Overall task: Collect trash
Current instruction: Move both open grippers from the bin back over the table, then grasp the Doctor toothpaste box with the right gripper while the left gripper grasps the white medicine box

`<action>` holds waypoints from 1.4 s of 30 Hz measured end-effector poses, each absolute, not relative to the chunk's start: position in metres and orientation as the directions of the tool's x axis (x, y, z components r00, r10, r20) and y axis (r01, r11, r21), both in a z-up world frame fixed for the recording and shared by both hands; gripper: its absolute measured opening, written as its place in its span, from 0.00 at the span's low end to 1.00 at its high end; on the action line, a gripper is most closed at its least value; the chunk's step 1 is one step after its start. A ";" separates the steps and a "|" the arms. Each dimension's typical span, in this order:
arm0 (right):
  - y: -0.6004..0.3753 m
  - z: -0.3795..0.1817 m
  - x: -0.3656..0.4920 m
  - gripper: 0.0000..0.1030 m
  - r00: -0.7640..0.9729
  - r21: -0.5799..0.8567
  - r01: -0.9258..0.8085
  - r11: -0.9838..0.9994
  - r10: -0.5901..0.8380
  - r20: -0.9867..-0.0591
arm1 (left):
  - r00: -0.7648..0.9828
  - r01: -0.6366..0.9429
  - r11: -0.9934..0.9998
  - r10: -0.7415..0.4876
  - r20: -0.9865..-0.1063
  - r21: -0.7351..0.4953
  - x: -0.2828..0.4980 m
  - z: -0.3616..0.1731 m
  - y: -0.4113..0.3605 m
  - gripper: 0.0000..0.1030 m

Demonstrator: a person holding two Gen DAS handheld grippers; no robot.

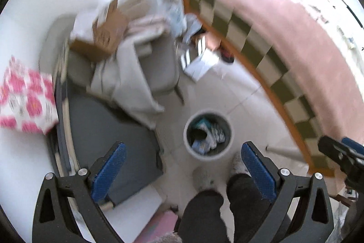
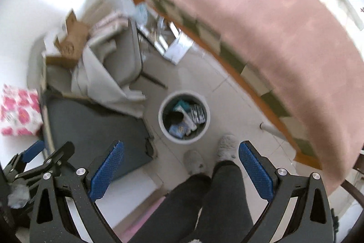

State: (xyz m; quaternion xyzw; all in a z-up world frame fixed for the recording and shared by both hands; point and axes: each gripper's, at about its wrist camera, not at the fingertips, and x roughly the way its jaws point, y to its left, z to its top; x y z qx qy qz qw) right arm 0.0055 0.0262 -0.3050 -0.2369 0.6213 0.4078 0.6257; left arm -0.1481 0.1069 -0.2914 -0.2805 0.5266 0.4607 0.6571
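The round grey plastic waste bin [image 2: 183,117] stands on the pale tiled floor [image 2: 229,106] just ahead of the person's fuzzy grey slippers [image 2: 226,147], already holding blue and white wrappers, so part of the collecting looks done, though papers [image 1: 200,65] lie loose under the pink-covered table [image 1: 295,38]. Both the left gripper [image 1: 182,172] and the right gripper [image 2: 180,171] hang over it, blue pads spread wide, gripping nothing.

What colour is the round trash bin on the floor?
The trash bin is light grey, nearly white, with mixed wrappers inside. The right wrist view shows it best.
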 end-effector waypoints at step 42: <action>-0.039 -0.370 0.725 0.58 0.050 -0.060 -0.428 0.902 -0.043 -0.998 | 0.029 -0.752 0.652 -0.113 -0.993 -0.096 0.591 -0.374 0.186 1.00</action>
